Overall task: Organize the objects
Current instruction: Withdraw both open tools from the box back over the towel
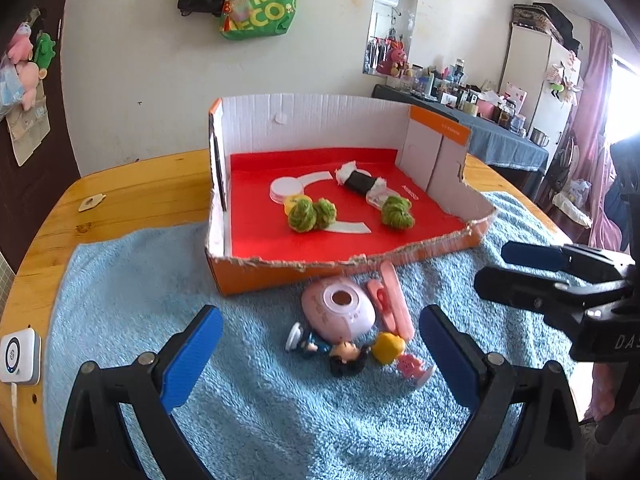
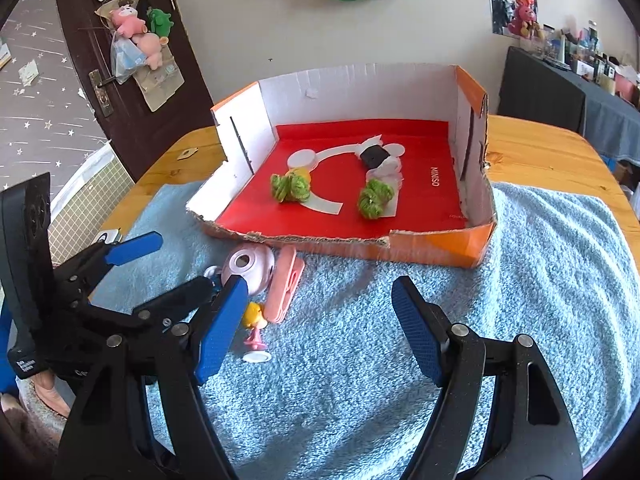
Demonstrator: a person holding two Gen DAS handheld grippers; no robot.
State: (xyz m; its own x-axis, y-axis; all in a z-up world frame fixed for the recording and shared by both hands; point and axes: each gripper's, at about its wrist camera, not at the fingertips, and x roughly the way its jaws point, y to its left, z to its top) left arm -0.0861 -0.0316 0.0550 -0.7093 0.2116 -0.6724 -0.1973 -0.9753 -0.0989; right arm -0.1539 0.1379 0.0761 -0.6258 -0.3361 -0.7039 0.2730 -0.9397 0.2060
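Between the box's (image 1: 256,276) torn front and both spread, empty grippers (image 1: 320,356) (image 2: 320,330): square left fingers (image 1: 192,356) around pink toy camera (image 1: 338,314) first.

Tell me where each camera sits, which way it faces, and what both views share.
Left wrist view: sits on the left tool, angled down over the blue towel toward the cardboard box and wall; its own open fingers show, plus the right tool at right.
Right wrist view: sits on the right tool, aimed likewise from further right; its open fingers show, with the left tool and some hand at left.
Shared: box, towel, pink toy camera, blonde figurine.
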